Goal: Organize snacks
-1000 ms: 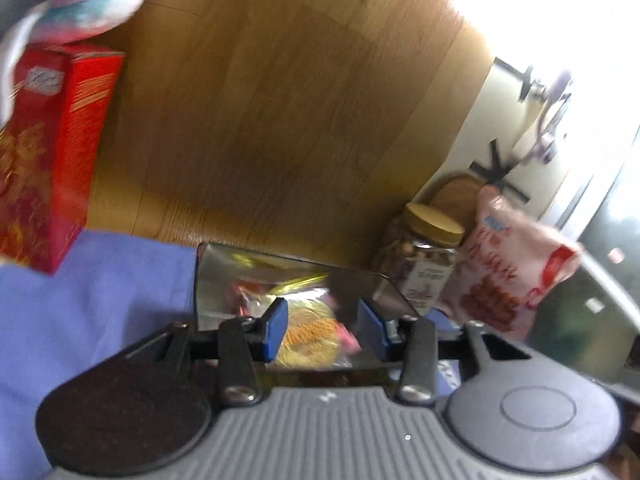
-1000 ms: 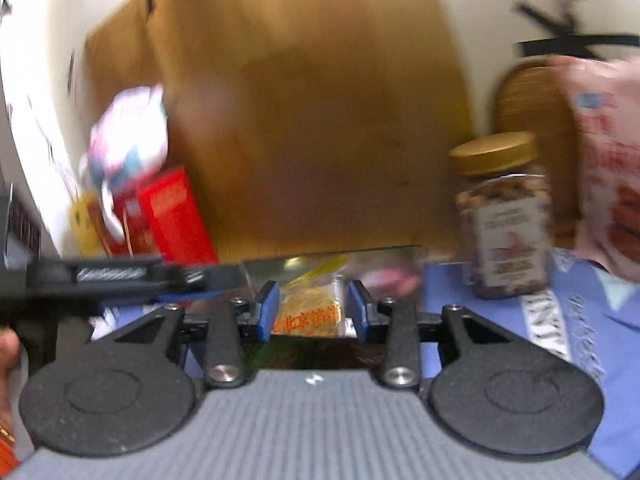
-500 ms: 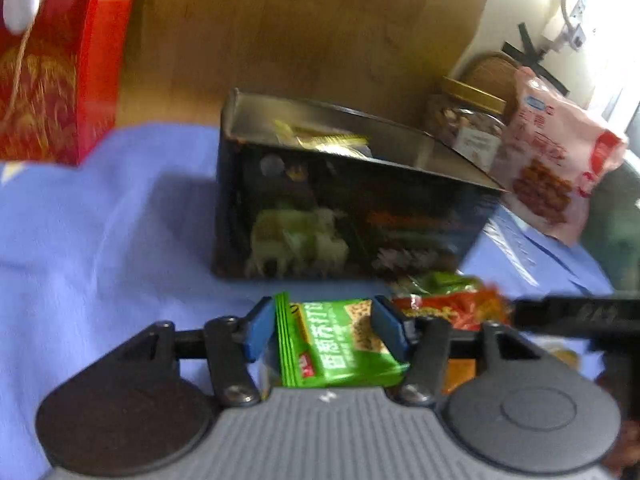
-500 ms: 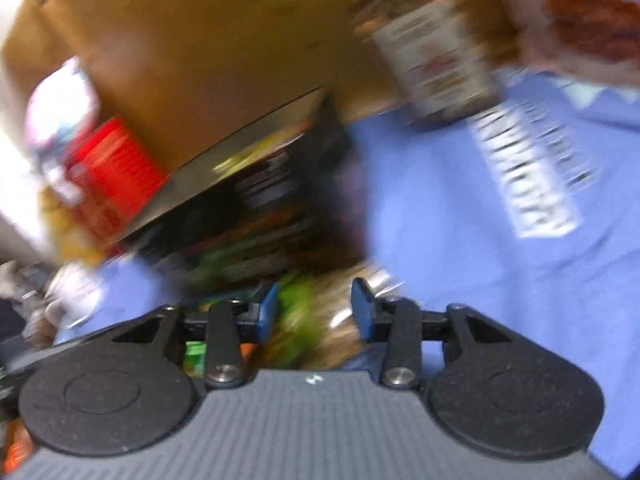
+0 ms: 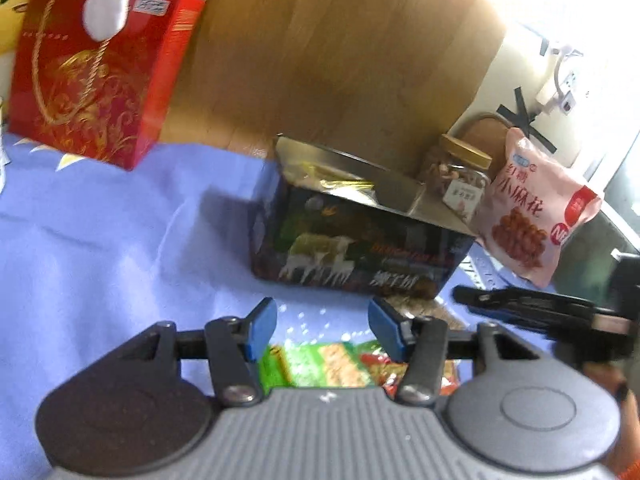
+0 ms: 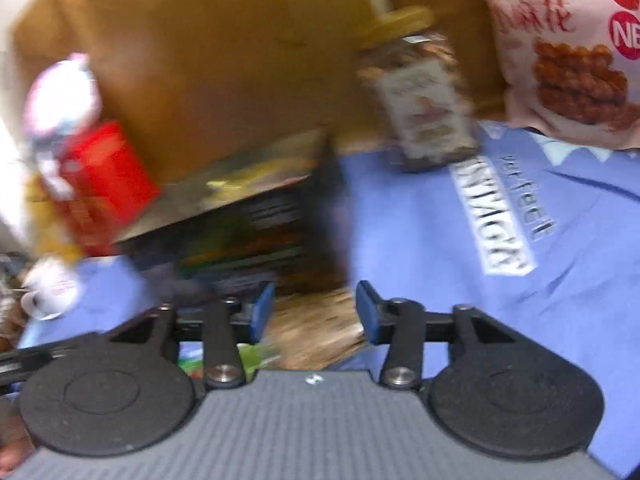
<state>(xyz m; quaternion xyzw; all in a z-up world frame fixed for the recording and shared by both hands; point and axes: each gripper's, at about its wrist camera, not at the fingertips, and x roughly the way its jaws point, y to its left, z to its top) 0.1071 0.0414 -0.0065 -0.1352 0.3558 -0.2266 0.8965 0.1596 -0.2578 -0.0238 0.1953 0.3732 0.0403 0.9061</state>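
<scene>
A dark open tin box [image 5: 360, 248] stands on the blue cloth with gold-wrapped snacks inside; it shows blurred in the right wrist view [image 6: 248, 232]. My left gripper [image 5: 322, 326] is open and empty above a green snack packet [image 5: 316, 366] and a red packet [image 5: 400, 364] lying in front of the box. My right gripper [image 6: 314, 314] is open and empty over a blurred brownish packet [image 6: 316, 332]; it also shows in the left wrist view [image 5: 540, 308] at the right.
A red gift box [image 5: 96, 76] stands at the back left. A nut jar with a gold lid [image 5: 460, 176] and a pink snack bag [image 5: 532, 208] stand right of the tin. A white cup [image 6: 52, 288] sits at the left. A wooden wall is behind.
Both grippers pulled back from over the tin's opening and dropped low in front of it. The left jaws have opened wider around the green packet.
</scene>
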